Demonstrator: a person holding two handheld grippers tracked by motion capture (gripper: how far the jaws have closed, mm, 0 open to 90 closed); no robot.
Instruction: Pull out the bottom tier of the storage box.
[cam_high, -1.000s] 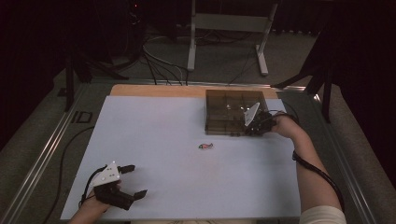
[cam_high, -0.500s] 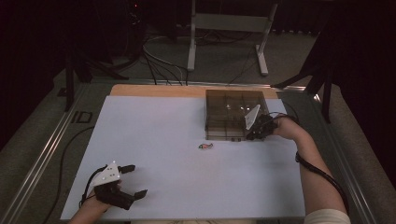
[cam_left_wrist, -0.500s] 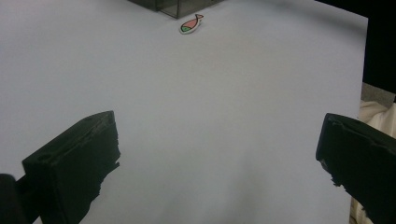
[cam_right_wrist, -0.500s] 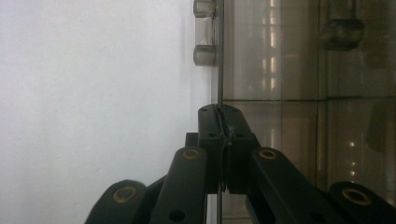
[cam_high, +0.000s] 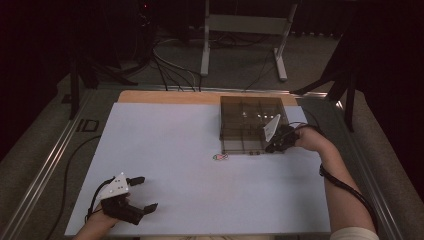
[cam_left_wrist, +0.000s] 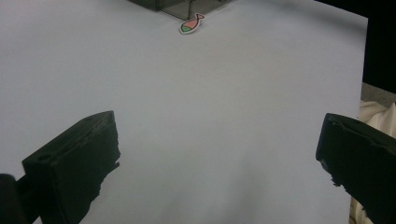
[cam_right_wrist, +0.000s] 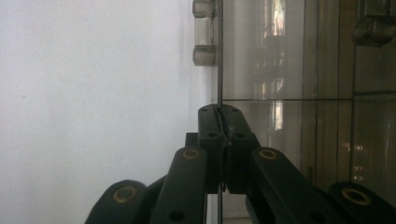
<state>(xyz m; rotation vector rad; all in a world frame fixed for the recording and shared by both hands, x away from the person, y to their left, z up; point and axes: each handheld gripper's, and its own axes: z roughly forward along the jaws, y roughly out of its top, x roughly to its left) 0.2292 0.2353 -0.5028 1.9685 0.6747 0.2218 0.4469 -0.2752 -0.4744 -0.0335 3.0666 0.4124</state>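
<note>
A smoky clear compartment box (cam_high: 250, 120) lies at the far right of the white table sheet (cam_high: 175, 150). My right gripper (cam_high: 276, 145) is at the box's near right corner. In the right gripper view its jaws (cam_right_wrist: 219, 116) are shut on a thin clear panel edge of the box (cam_right_wrist: 289, 70), which runs straight up between the pads. A small pink and green fish sticker (cam_high: 220, 157) lies flat just in front of the box (cam_left_wrist: 177, 3) and shows as the fish (cam_left_wrist: 191, 24) far ahead of my left gripper (cam_left_wrist: 219, 154). The left gripper (cam_high: 142, 192) rests open near the front left, nothing between its jaws.
Two clear hinge knuckles (cam_right_wrist: 204, 32) sit on the box's edge ahead of the right jaws. The person's right forearm (cam_high: 340, 190) crosses the sheet's right side. A metal rail (cam_high: 45, 165) runs along the table's left edge, with cables beside it.
The right gripper has shifted slightly toward the person along the box's near right corner, still shut. The left gripper has stayed put.
</note>
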